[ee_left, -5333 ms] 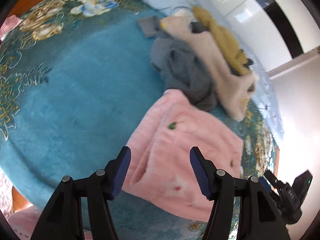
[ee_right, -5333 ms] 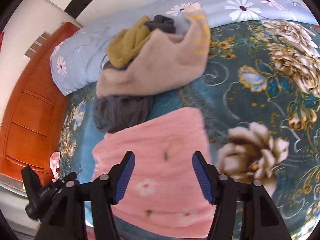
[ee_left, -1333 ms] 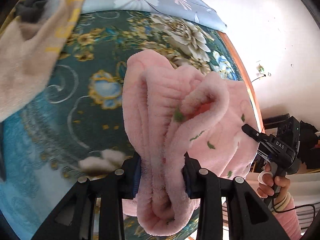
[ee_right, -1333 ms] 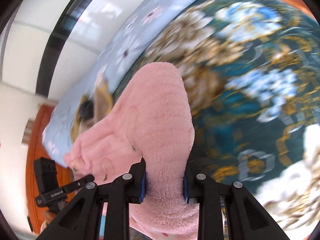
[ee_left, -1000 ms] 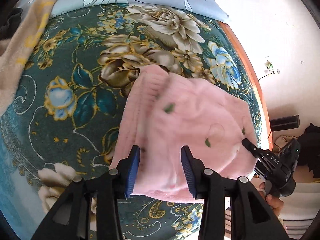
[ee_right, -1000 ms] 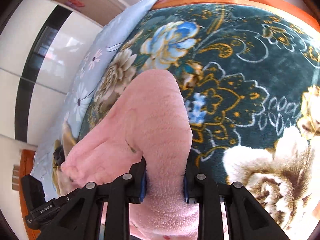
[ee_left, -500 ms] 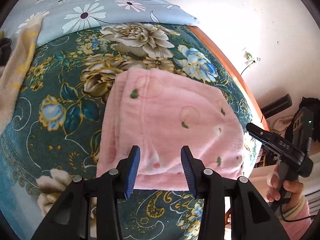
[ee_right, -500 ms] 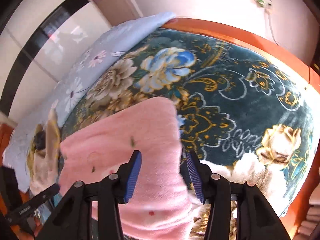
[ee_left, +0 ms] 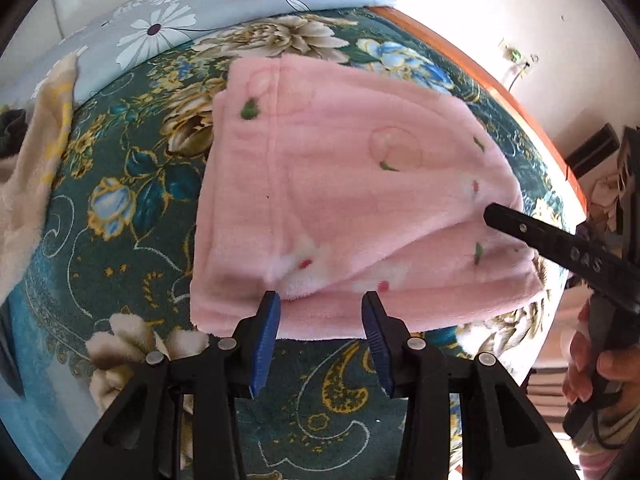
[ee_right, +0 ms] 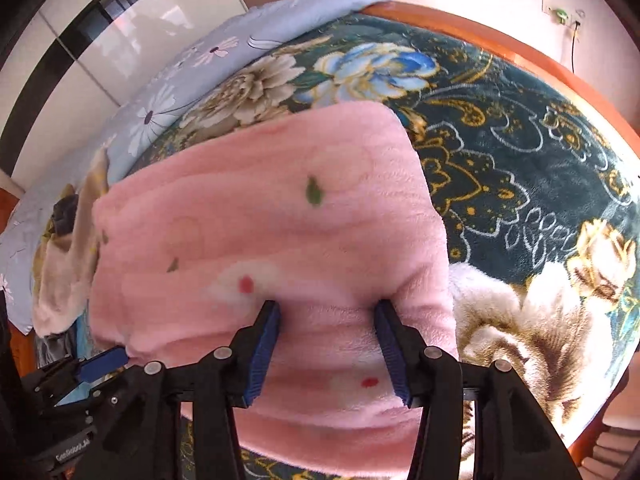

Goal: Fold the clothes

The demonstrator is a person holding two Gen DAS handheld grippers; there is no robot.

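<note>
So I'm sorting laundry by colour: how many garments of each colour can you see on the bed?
Pink: 1, the pink garment, folded on the blanket
Beige: 1, the beige garment
Dark grey: 1, the dark grey garment, mostly hidden
Total: 3

From the left wrist view we look forward and down along the left gripper (ee_left: 320, 300) over the near edge of the folded pink garment (ee_left: 340, 184), with the floral bedspread (ee_left: 120, 184) spreading left and the right gripper (ee_left: 560, 244) entering from the right. From the right wrist view we sit closer and lower along the right gripper (ee_right: 326, 312), its tips at the same garment (ee_right: 260, 220), the left gripper (ee_right: 100, 360) showing at lower left. Both views share the garment, the bedspread (ee_right: 520, 152), the pale blue daisy quilt (ee_left: 192, 20) at the far side and the beige clothes pile (ee_left: 28, 168) to the left.
</note>
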